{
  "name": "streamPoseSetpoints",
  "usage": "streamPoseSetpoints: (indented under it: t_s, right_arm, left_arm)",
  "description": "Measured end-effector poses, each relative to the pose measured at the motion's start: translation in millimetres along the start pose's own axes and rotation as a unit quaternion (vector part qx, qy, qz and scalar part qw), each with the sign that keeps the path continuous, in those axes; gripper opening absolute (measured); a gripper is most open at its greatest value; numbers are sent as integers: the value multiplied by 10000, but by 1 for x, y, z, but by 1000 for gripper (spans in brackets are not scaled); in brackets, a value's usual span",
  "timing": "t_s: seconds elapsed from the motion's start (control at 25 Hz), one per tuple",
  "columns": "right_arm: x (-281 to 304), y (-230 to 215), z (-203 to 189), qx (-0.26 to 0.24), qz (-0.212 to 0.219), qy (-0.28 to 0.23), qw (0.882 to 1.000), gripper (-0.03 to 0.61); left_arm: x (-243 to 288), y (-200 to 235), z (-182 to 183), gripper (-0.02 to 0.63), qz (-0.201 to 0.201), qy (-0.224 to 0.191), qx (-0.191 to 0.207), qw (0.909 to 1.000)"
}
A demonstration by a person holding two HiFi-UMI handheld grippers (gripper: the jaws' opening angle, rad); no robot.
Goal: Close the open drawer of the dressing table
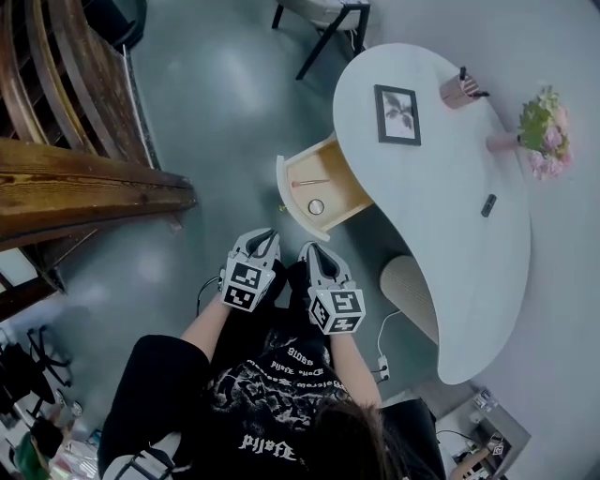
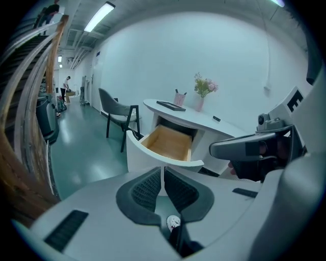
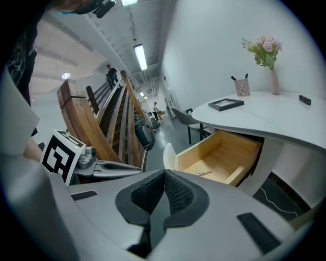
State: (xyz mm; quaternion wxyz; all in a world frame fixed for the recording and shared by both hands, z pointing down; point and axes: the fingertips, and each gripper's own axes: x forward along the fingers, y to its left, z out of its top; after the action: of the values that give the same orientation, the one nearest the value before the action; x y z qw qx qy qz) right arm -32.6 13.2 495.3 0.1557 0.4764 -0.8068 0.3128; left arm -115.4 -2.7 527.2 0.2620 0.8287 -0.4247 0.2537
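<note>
While the drawer [image 1: 333,171] stands pulled far out from the side of the dressing table [image 1: 450,244], both grippers hang on that same side of the table, near the drawer's curved white front but apart from it. The left gripper [image 1: 265,240] has its jaws pressed together with nothing between them. The right gripper [image 1: 314,251], just beside it, is also clenched and empty. Inside the wooden drawer lie a thin stick [image 1: 309,183] and a small round thing [image 1: 316,206]. On the table top stand a picture frame [image 1: 397,114], a pen cup [image 1: 458,90] and a vase of flowers [image 1: 541,131]. A chair [image 1: 323,19] stands near the table's far end.
</note>
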Motion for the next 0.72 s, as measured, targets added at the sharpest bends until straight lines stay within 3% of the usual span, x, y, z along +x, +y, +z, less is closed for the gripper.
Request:
streamPoseSetpoints:
  t_s: [0.16,0.72]
  right_arm:
    - [7,1,-7,43,91,172,9998,26]
    - [32,-8,-51,295,46,569,9979,26]
  left_arm:
    - [8,1,-4,31,13,42,-196,9998]
    - [41,13,-37,31,-156,482,-52,9987]
